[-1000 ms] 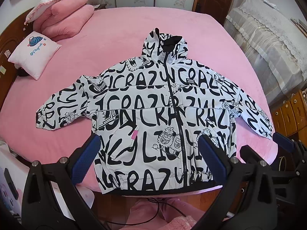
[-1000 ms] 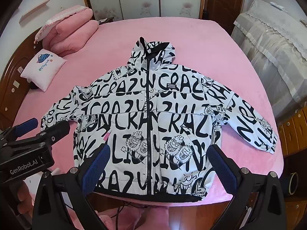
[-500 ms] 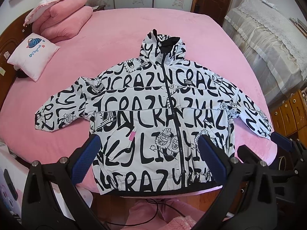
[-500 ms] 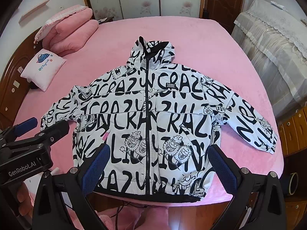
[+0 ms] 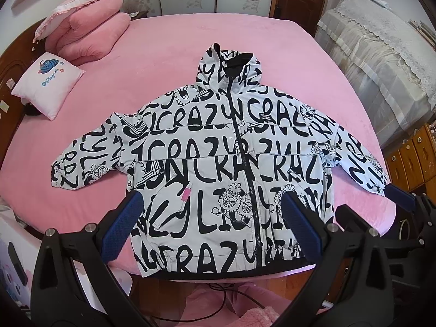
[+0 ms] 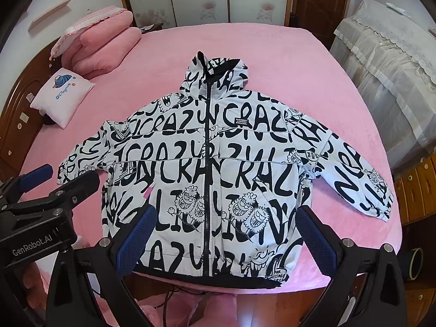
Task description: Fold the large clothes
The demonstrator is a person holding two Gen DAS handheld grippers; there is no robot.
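A white hooded jacket (image 5: pixel 218 169) (image 6: pixel 212 169) printed with black lettering lies face up and zipped on the pink bed (image 5: pixel 169 54) (image 6: pixel 272 60), sleeves spread, hem at the near edge. My left gripper (image 5: pixel 212 207) hovers open above the hem, nothing between its blue pads. My right gripper (image 6: pixel 226 218) is likewise open over the lower front, holding nothing. In the right wrist view the left gripper's body (image 6: pixel 41 204) shows beside the jacket's left sleeve; the right gripper's blue tip (image 5: pixel 400 196) appears by the right cuff in the left wrist view.
Pink folded bedding (image 5: pixel 90 35) and a small white pillow (image 5: pixel 49 84) lie at the bed's far left. A covered piece of furniture (image 5: pixel 381 54) stands on the right, wooden drawers (image 5: pixel 411 158) below it. Cables (image 5: pixel 226 299) trail on the floor by the near edge.
Both grippers have drifted slightly; the jacket sits a little higher in the views. Nothing was grasped and the jacket lies unchanged.
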